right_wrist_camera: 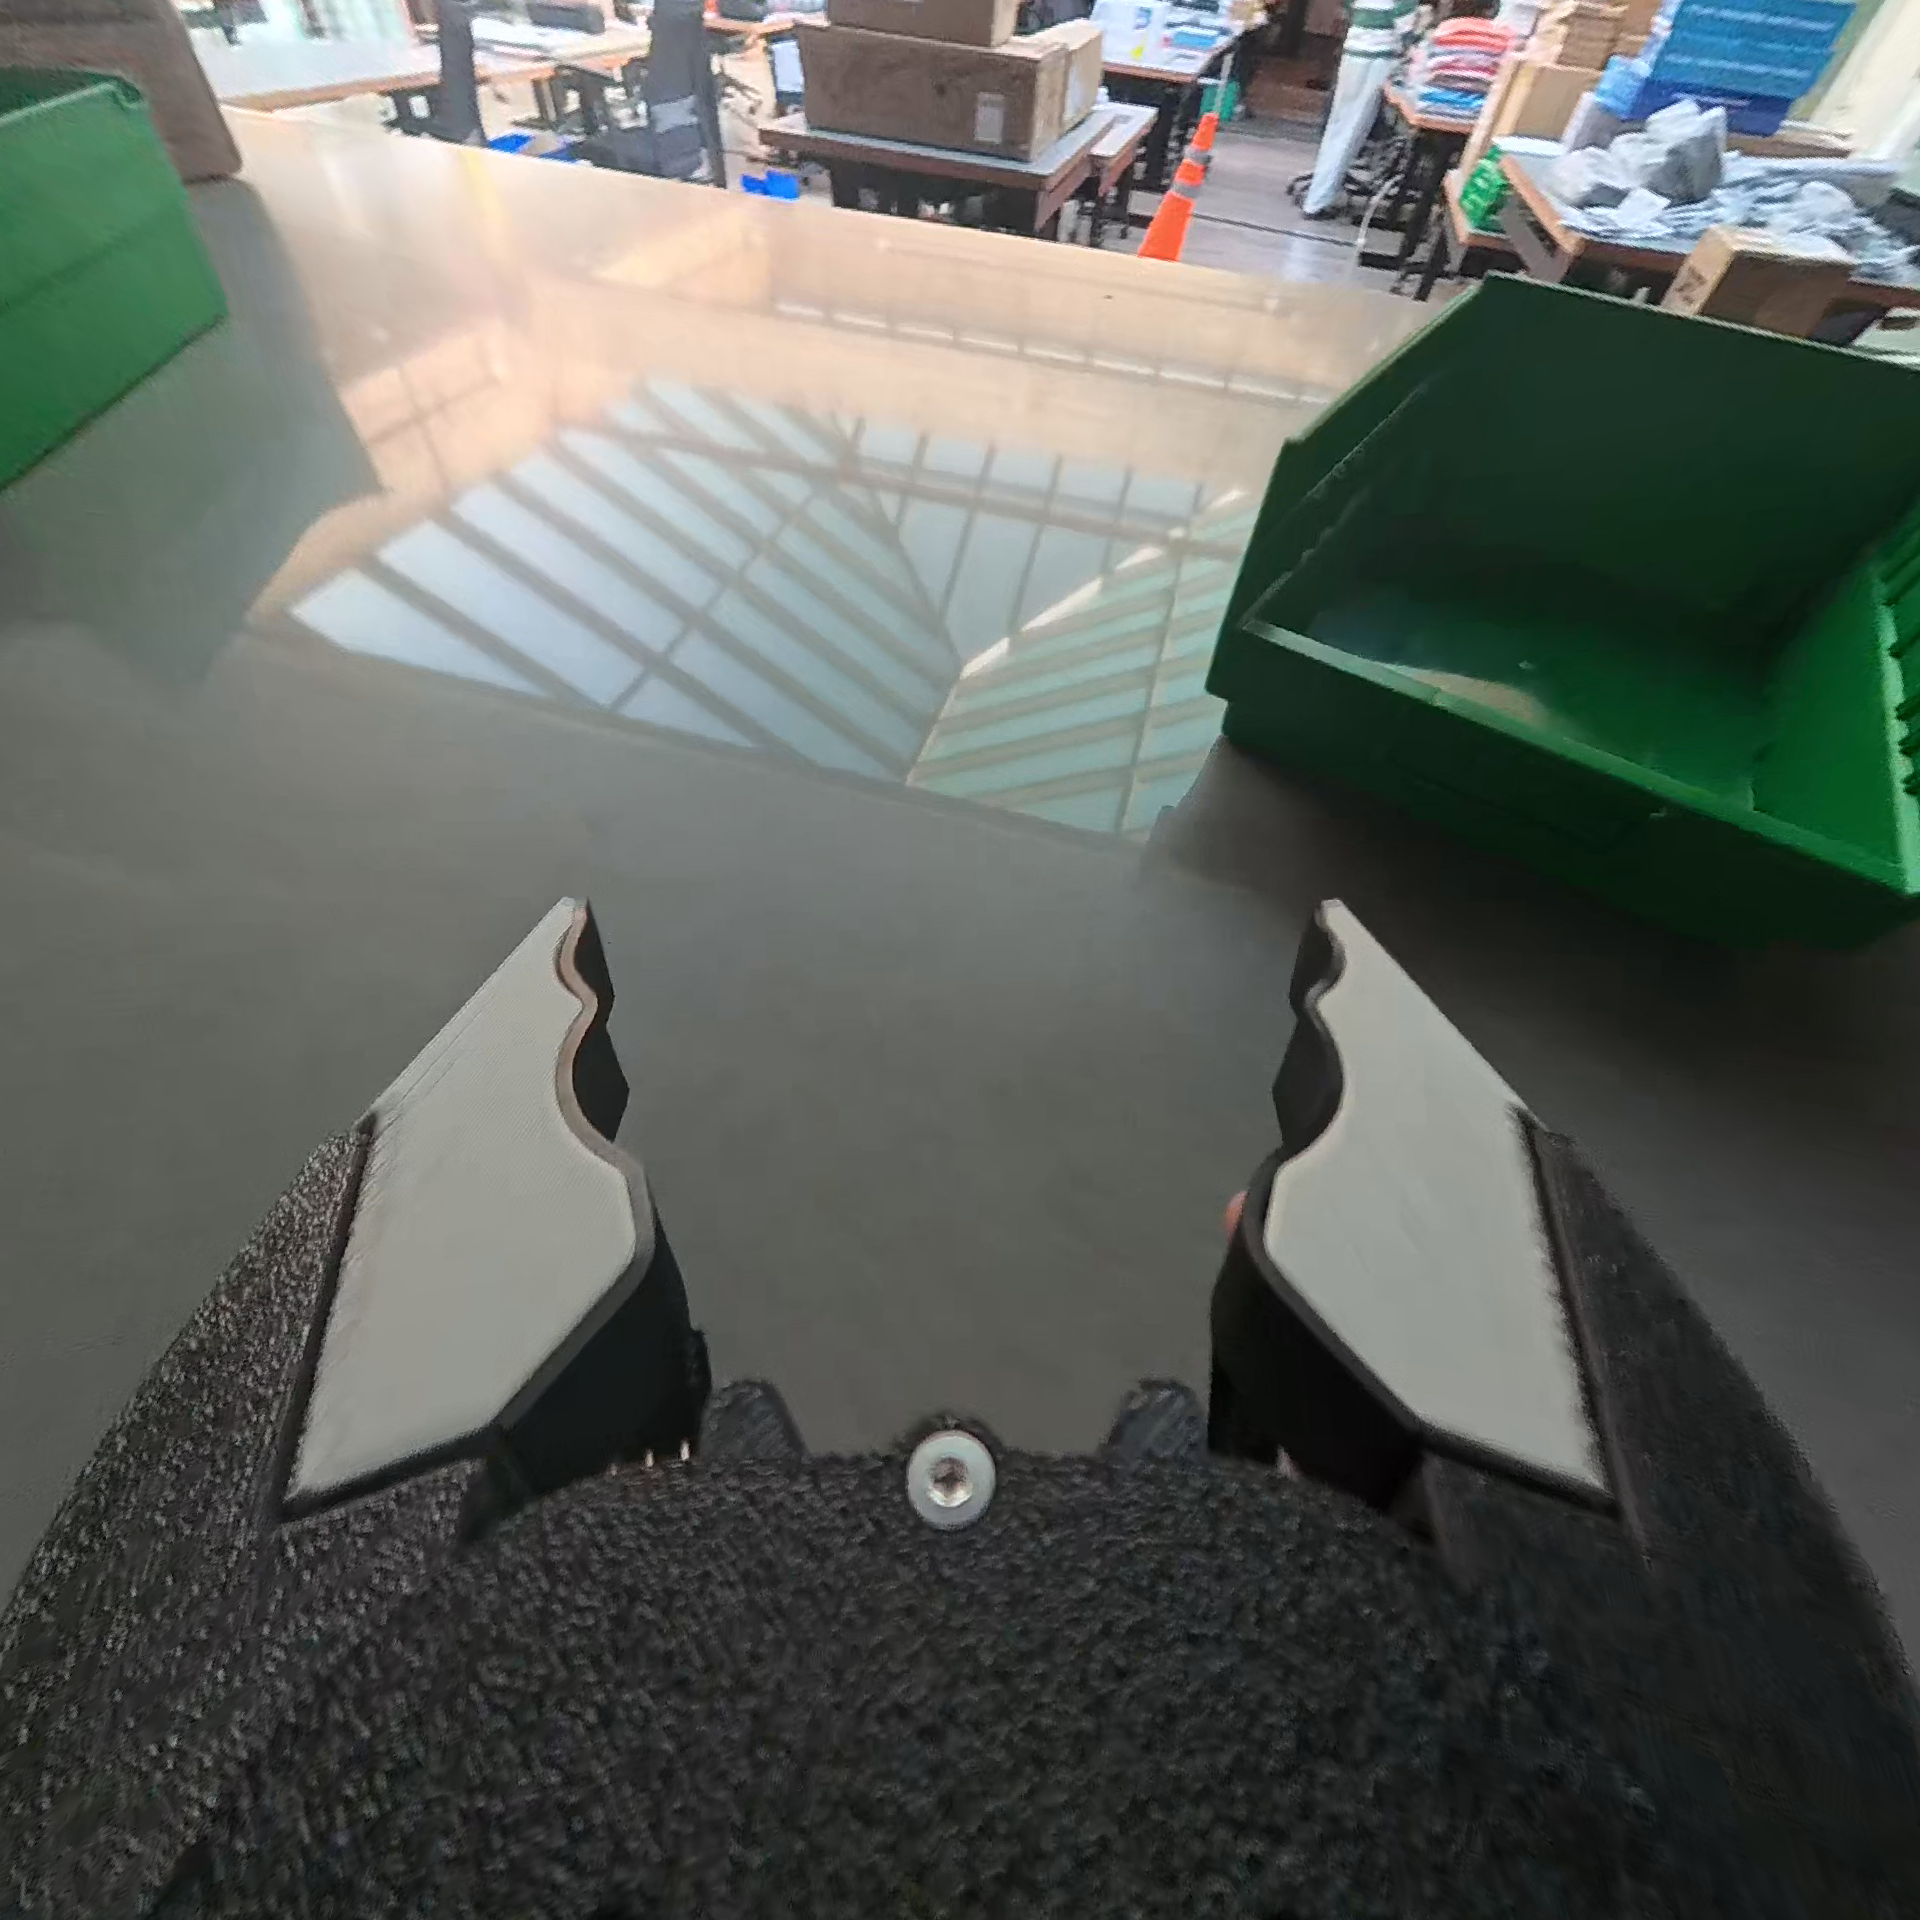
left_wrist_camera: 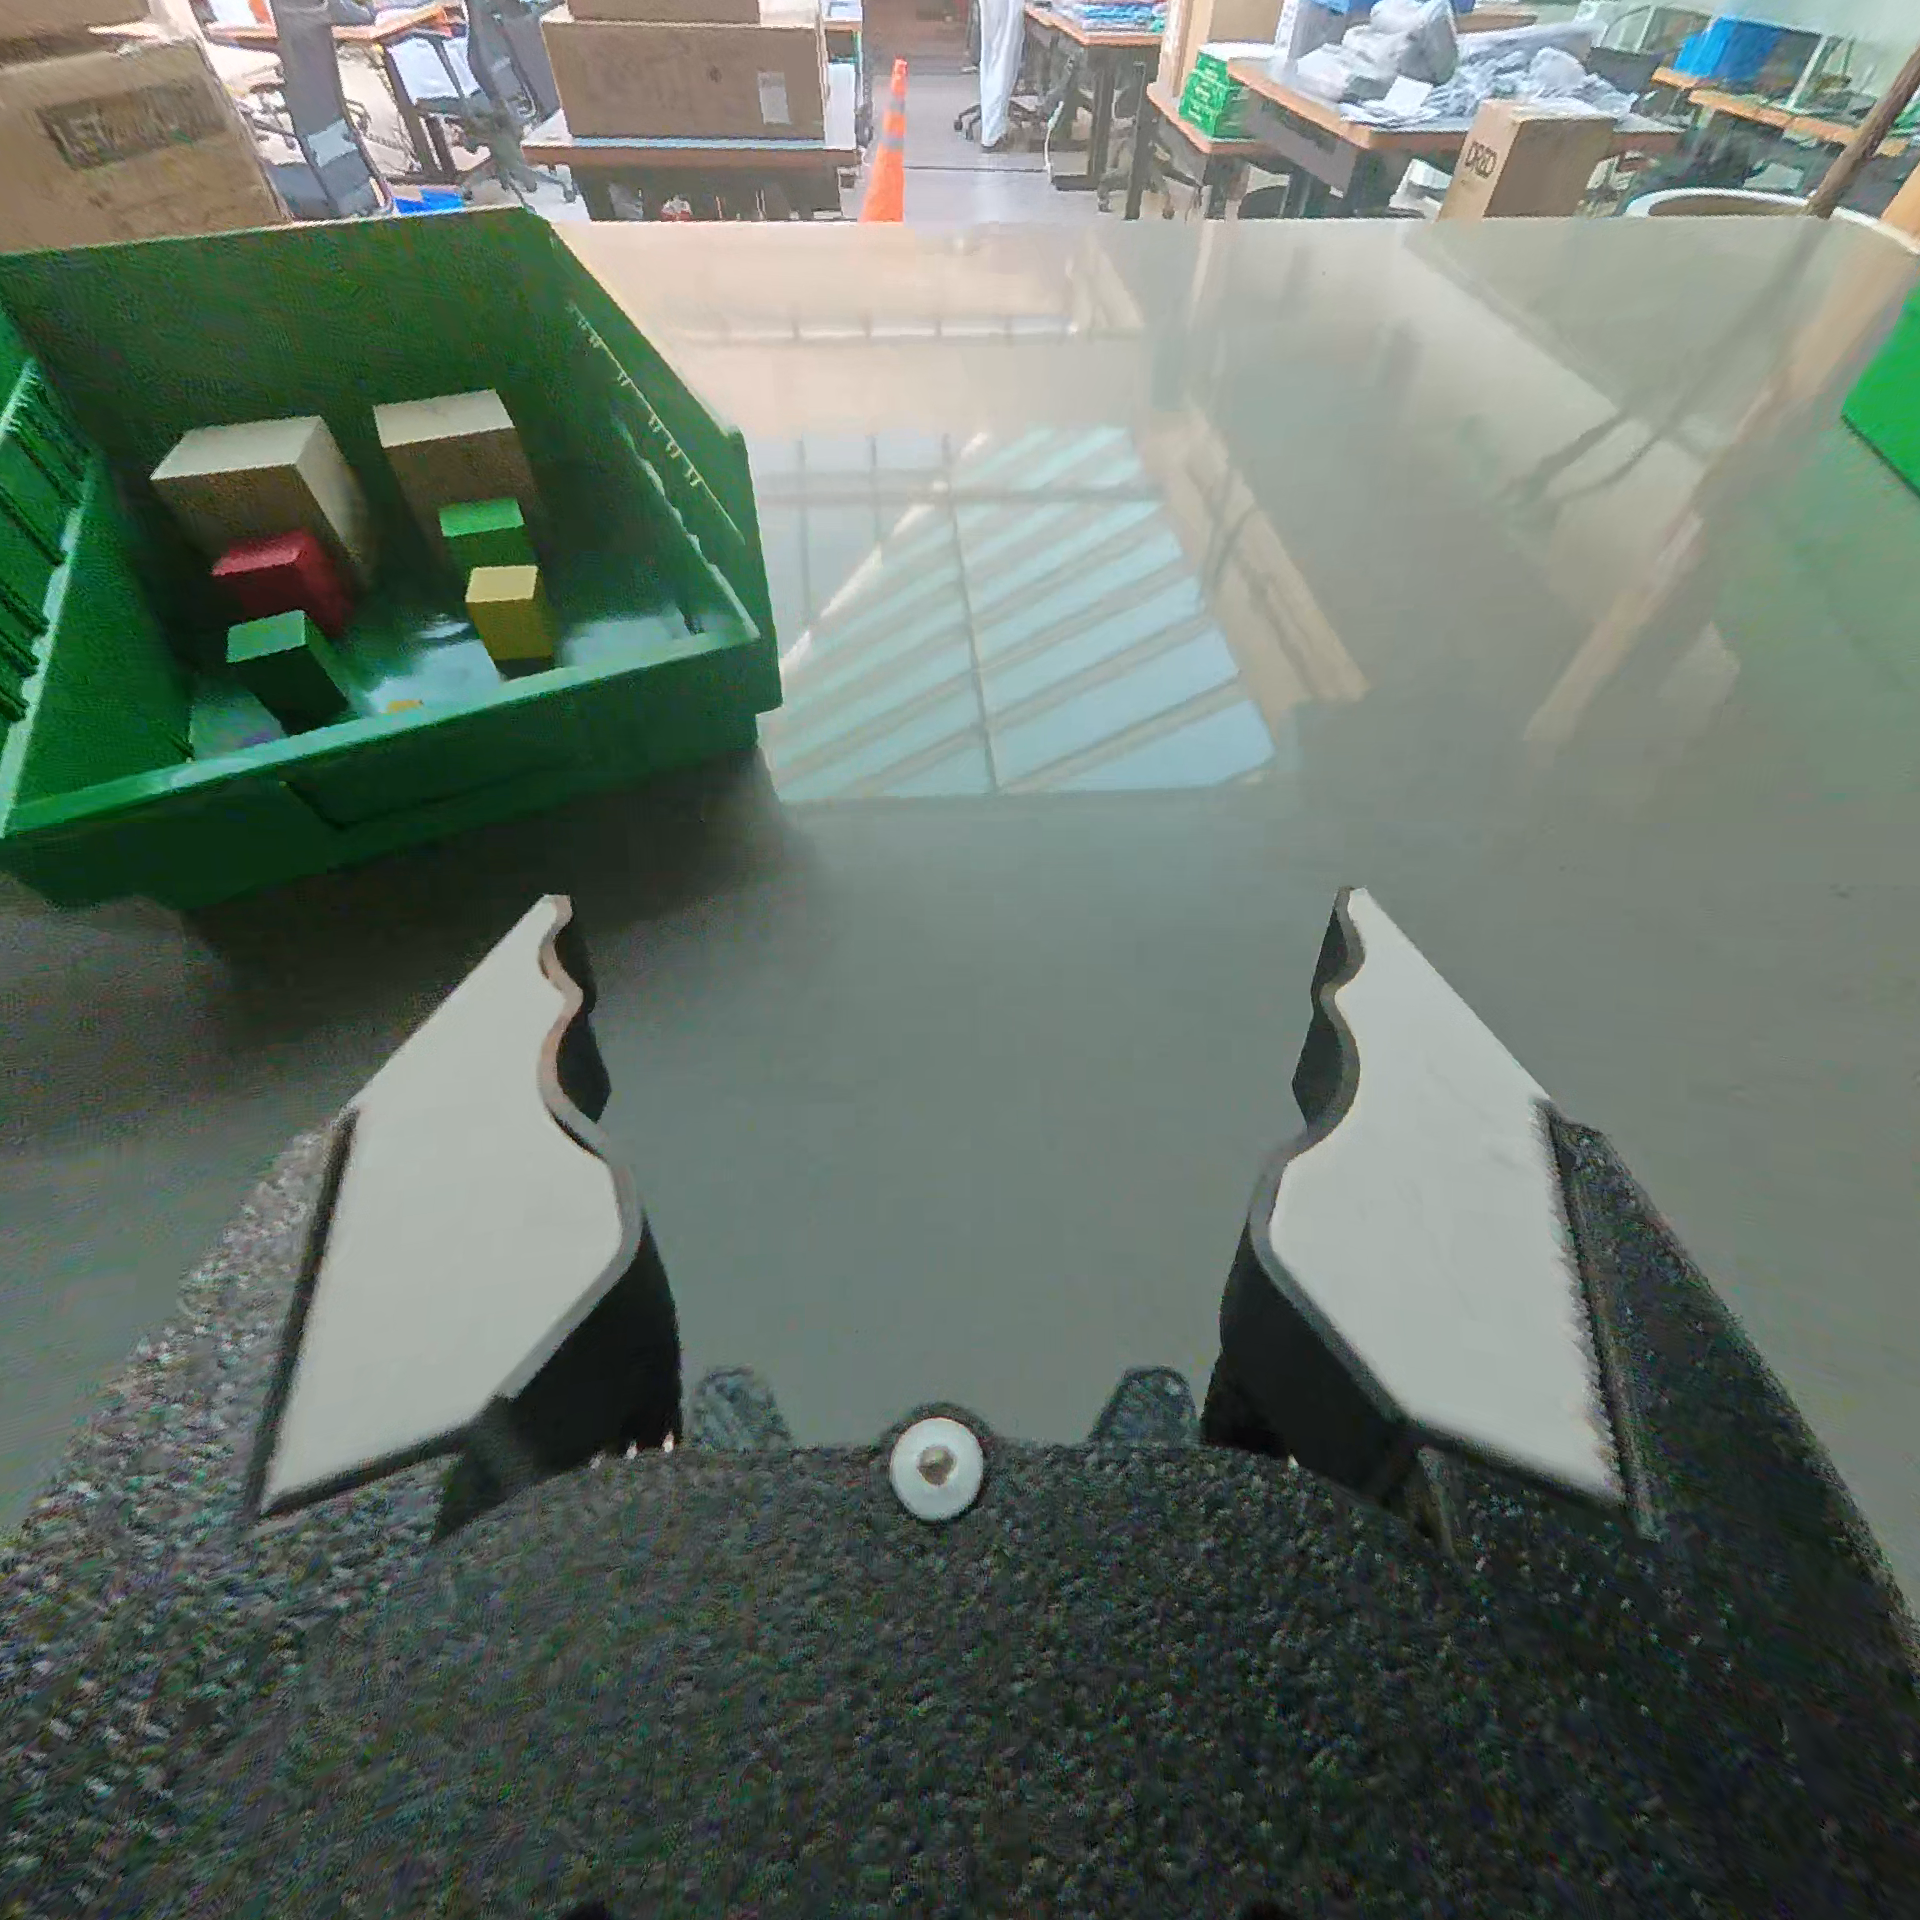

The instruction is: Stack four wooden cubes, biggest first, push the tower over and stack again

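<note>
Left tool (left_wrist_camera: 956,914) and right tool (right_wrist_camera: 951,920) gape wide, empty, above the table (left_wrist_camera: 1143,520).

Glossy grey table (left_wrist_camera: 1143,520), green bin (left_wrist_camera: 540,717) at left, second green bin (right_wrist_camera: 1558,790) at right

On the desk (left_wrist_camera: 1195,623) one bin (left_wrist_camera: 665,686) sits toward its left side and a second bin (right_wrist_camera: 1558,769) toward its right, well apart. Inside the left bin stand several blocks (left_wrist_camera: 270,582) in two rows running front to back. Behind the desk stand a cone (left_wrist_camera: 885,156) and other tables bearing boxes (left_wrist_camera: 686,78).
</note>
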`<control>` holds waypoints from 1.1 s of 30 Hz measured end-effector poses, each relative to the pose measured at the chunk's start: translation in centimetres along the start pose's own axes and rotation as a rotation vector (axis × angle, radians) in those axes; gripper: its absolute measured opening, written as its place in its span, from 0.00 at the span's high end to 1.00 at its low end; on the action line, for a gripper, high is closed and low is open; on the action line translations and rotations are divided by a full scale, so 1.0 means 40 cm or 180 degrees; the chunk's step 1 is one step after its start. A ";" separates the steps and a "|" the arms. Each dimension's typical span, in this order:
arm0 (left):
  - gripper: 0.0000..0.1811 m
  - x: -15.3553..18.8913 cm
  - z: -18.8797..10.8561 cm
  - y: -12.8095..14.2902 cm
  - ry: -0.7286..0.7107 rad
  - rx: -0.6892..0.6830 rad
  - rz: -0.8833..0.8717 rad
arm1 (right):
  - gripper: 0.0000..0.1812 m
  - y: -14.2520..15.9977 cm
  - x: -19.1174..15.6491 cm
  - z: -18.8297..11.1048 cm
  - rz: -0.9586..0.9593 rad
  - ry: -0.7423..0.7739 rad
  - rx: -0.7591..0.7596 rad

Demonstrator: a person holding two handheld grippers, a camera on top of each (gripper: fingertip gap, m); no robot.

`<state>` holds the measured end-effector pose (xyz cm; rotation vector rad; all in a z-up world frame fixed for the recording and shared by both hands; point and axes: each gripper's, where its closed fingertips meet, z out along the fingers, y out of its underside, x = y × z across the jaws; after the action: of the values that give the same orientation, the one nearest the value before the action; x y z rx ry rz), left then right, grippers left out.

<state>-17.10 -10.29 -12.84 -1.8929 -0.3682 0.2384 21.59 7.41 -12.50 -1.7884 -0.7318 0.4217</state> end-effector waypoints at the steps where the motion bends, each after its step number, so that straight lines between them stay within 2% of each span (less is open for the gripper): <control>1: 0.26 0.003 -0.005 0.003 -0.0024 0.0005 -0.0002 | 0.29 0.003 0.003 0.001 0.0000 -0.0062 -0.0021; 6: 0.32 0.004 -0.016 0.005 -0.0057 0.0007 0.0000 | 0.31 0.004 0.008 0.005 -0.0078 -0.0156 -0.0033; 10: 0.38 -0.053 -0.004 -0.022 -0.0102 0.0062 0.0050 | 0.33 0.004 -0.010 0.009 -0.0025 -0.0152 0.0003; 15: 0.56 -0.198 0.019 -0.140 -0.0152 0.0285 0.0171 | 0.39 -0.015 -0.044 0.033 -0.0029 -0.0253 0.0082; 17: 0.58 -0.270 0.054 -0.196 -0.0069 0.0165 0.0288 | 0.42 -0.025 -0.056 0.046 -0.0018 -0.0331 0.0108; 19: 0.66 -0.333 0.096 -0.258 0.0025 0.0127 0.0506 | 0.43 -0.038 -0.066 0.059 -0.0006 -0.0394 0.0148; 21: 0.62 -0.366 0.171 -0.314 0.0256 -0.0068 0.0819 | 0.46 -0.048 -0.083 0.072 -0.0037 -0.0486 0.0182; 22: 0.65 -0.377 0.209 -0.328 0.0475 -0.0208 0.1094 | 0.48 -0.052 -0.096 0.078 -0.0067 -0.0574 0.0193; 23: 0.61 -0.398 0.249 -0.338 0.0592 -0.0385 0.1307 | 0.50 -0.054 -0.112 0.084 -0.0099 -0.0678 0.0193; 25: 0.59 -0.423 0.319 -0.320 0.1036 -0.0989 0.1641 | 0.50 -0.056 -0.127 0.096 -0.0167 -0.0764 0.0166; 28: 0.58 -0.496 0.417 -0.285 0.1150 -0.1693 0.2062 | 0.52 -0.065 -0.140 0.097 -0.0248 -0.0827 0.0202; 30: 0.59 -0.535 0.478 -0.251 0.1183 -0.2048 0.2243 | 0.53 -0.066 -0.139 0.090 -0.0205 -0.0818 0.0207; 33: 0.55 -0.582 0.559 -0.202 0.1180 -0.2529 0.2396 | 0.54 -0.054 -0.120 0.074 -0.0156 -0.0727 0.0166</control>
<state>-47.47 3.32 -13.25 -2.7375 0.6163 0.2448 15.63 6.80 -11.81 -1.6865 -0.9135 0.6136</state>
